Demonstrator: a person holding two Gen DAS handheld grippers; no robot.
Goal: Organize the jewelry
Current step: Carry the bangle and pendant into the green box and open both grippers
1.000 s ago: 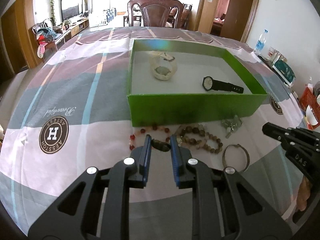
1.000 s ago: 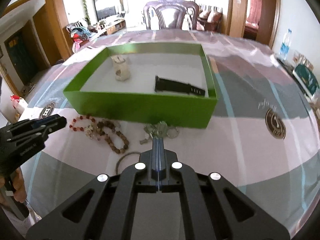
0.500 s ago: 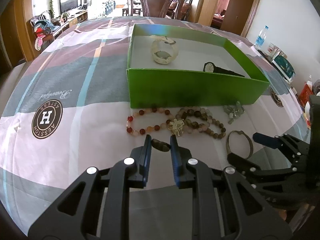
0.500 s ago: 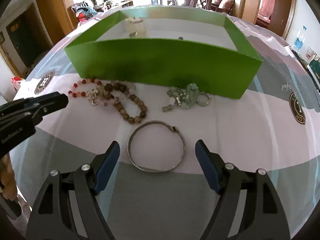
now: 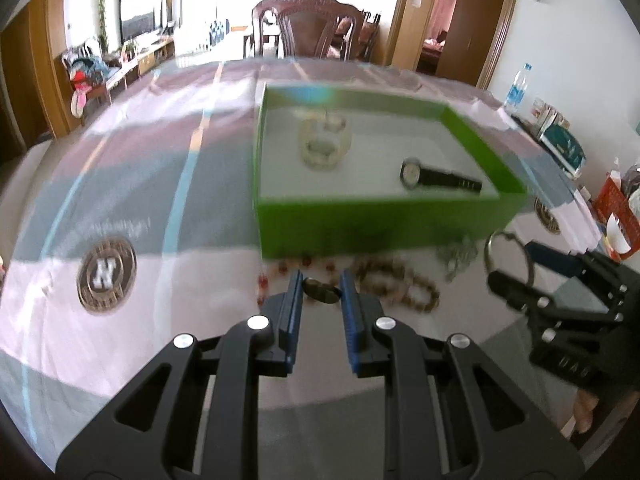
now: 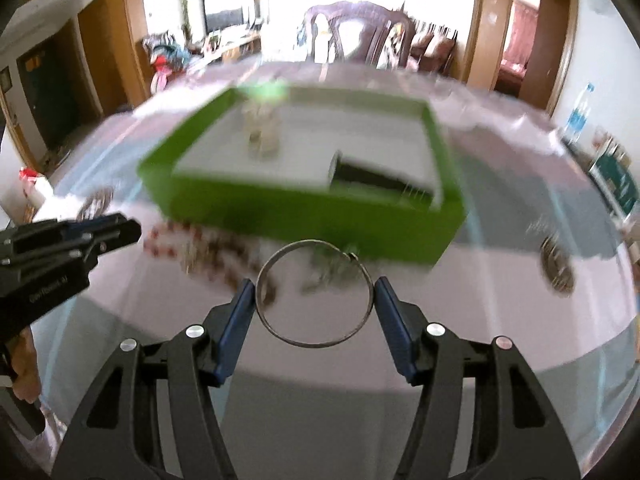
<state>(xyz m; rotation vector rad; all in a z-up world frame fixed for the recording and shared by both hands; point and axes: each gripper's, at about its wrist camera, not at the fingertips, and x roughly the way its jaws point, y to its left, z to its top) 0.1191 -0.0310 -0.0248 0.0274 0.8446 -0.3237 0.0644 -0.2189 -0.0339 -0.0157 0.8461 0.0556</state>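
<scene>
The right tongs (image 6: 314, 300) grip a thin metal bangle (image 6: 315, 293) by its sides, its ring facing the camera, raised above the table (image 6: 500, 320) just before the green box (image 6: 320, 216). The left tongs (image 5: 320, 288) pinch a small dark stone (image 5: 320, 291), its long axis crosswise. Bead bracelets (image 5: 394, 280) lie along the box's near wall. A black watch (image 5: 438, 175) lies crosswise inside, with bare floor around.

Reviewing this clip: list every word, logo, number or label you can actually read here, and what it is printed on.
"H": round emblem on the tablecloth; ring lettering blurred.
Script above the emblem: blurred, unreadable.
Left hand-held gripper side print in the right wrist view: unreadable.
Right hand-held gripper side print: unreadable.
</scene>
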